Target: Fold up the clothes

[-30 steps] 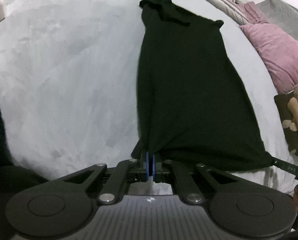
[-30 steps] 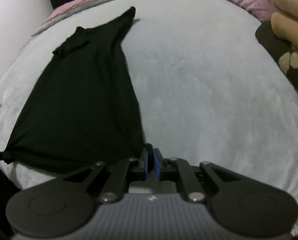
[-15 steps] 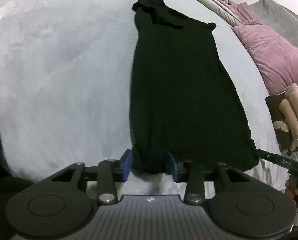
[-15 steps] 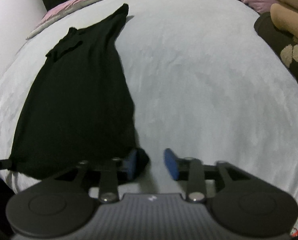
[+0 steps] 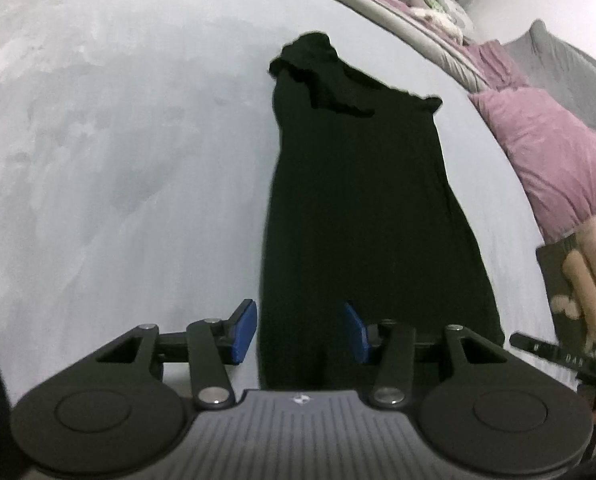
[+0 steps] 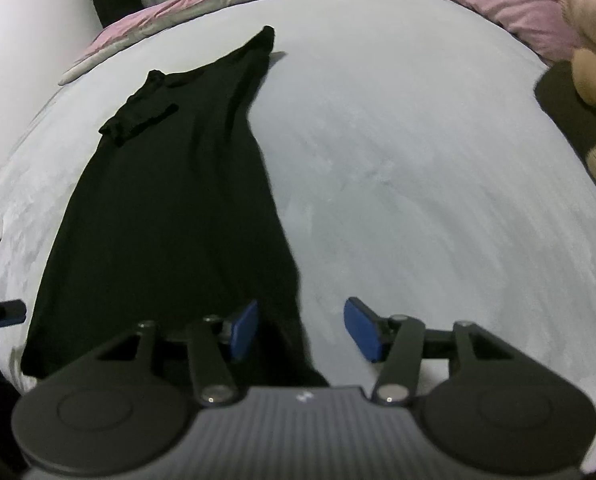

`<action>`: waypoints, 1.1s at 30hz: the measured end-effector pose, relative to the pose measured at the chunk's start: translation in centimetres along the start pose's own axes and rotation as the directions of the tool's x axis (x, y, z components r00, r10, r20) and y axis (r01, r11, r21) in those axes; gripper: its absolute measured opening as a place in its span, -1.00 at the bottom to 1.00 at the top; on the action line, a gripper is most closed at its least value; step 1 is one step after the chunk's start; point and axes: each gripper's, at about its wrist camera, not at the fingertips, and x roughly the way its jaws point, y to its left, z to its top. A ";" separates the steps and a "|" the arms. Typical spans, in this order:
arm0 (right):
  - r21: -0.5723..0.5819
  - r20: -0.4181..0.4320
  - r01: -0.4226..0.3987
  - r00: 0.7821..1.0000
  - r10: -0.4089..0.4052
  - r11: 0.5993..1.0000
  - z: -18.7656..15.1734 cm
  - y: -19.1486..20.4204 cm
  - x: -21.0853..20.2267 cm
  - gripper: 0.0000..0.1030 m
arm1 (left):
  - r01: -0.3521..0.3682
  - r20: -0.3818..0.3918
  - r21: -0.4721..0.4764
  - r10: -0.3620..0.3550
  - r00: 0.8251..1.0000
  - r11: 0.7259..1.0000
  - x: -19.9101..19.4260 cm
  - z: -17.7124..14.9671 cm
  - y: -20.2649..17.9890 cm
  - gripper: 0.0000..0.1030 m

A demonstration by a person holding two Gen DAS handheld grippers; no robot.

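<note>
Two grippers hang over the near hem of a black dress [image 5: 362, 208] spread flat on the grey bed [image 5: 118, 168]. Left gripper [image 5: 300, 330] is opening, hem between its blue pads, untouched. Right gripper [image 6: 304, 328] is opening over the dress's right corner, gripping nothing. Pink pillow [image 5: 554, 160] lies right of the dress.

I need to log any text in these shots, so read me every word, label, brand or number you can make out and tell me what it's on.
Pale lettering on the right gripper's finger, seen in the left wrist view: too blurred to read.
Small white logo mark on the left gripper's grey housing: a symbol, no letters.
Same mark in the right wrist view: blurred.
Black garment: no text visible.
</note>
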 end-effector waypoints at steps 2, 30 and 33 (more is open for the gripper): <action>-0.005 0.000 -0.008 1.000 0.008 1.000 0.8 0.6 0.6 0.00 | -0.005 0.021 0.001 0.005 1.000 1.000 0.6 1.0 -0.1 -0.08; -0.135 0.007 -0.185 0.982 0.188 0.973 11.8 12.0 11.7 0.01 | -0.094 0.078 0.039 0.090 0.993 0.995 11.2 11.9 -1.5 -0.08; -0.145 0.013 -0.211 0.977 0.215 0.967 13.2 12.8 13.0 0.01 | -0.092 0.101 0.061 0.086 0.991 0.994 11.9 13.0 -1.5 -0.08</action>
